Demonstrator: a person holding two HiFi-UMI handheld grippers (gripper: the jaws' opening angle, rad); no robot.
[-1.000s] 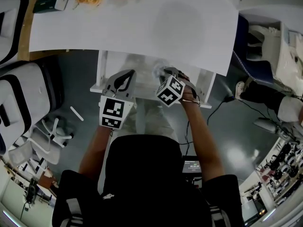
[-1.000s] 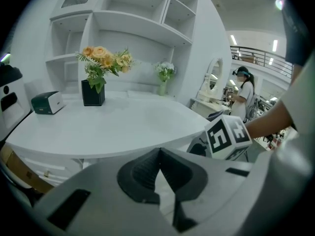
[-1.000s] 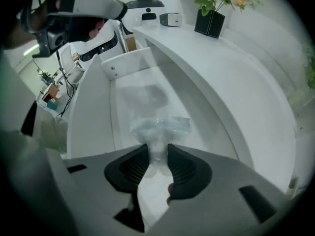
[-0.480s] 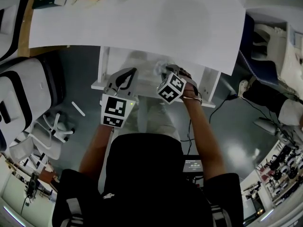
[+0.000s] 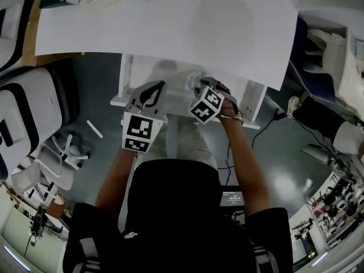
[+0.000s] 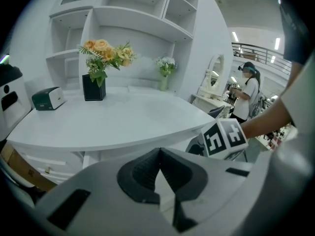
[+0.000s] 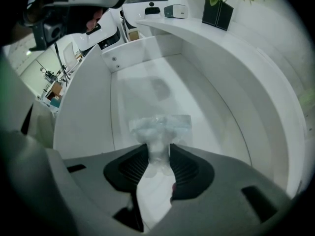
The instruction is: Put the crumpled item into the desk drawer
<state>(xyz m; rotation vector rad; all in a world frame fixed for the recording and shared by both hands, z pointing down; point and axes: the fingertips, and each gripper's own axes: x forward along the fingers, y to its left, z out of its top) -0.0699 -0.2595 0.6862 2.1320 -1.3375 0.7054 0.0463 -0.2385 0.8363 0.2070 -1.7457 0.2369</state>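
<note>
Now I'm at the drop: my right gripper (image 7: 158, 154) hangs over the open desk drawer (image 7: 83, 107). Its jaws have just been easing, yet they pinch the crumpled item (image 7: 160, 127), which fans toward twelve o'clock. My left gripper (image 6: 158, 156) is clenched and empty. Next I open fully and lift clear.

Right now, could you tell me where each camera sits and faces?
Head view: on the head, looks down at desk, drawer; arms, left tool, right tool show.
Left gripper view: on left tool, faces across desk; shut jaws show.
Right gripper view: on right tool, faces into drawer; jaws, just opening, touch item.
Both gripper views share flowers.
</note>
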